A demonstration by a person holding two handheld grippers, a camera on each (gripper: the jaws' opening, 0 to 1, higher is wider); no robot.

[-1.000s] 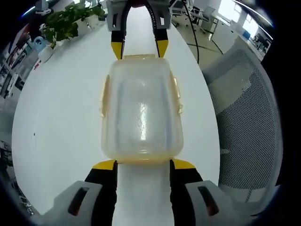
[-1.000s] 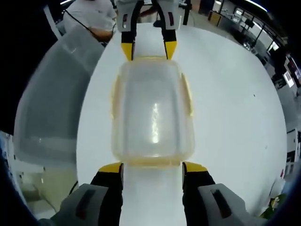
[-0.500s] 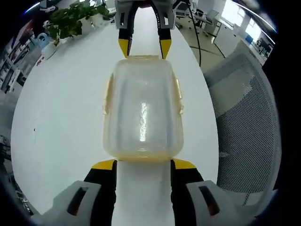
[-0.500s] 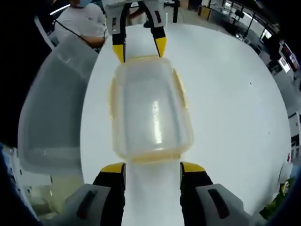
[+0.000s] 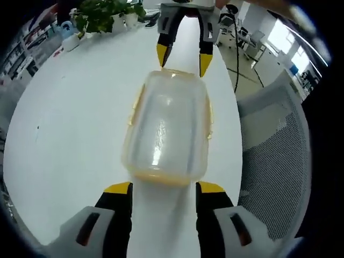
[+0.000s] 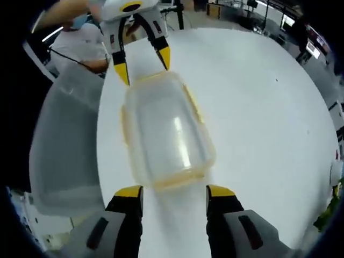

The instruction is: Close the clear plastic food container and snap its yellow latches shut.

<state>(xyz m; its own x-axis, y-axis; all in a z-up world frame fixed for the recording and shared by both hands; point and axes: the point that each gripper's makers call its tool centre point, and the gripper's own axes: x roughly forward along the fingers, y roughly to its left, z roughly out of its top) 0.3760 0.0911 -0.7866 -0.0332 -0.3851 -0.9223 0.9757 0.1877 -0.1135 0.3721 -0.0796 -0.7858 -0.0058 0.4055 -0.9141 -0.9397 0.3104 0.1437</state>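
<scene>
Left tool [image 5: 159, 190] jaws spread wide; right tool [image 6: 174, 192] likewise, facing it.

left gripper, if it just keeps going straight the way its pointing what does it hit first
Probably the near short end of the clear container, which lies just beyond the open left gripper on the white table. The right gripper sits at the far end. How high the jaws ride is unclear.

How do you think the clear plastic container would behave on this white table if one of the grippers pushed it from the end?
The clear plastic container looks empty, so it is probably light for its size. On the smooth white table it would likely slide or swivel, not tip, being low and broad. Its thin translucent walls may flex slightly under the jaws.
</scene>
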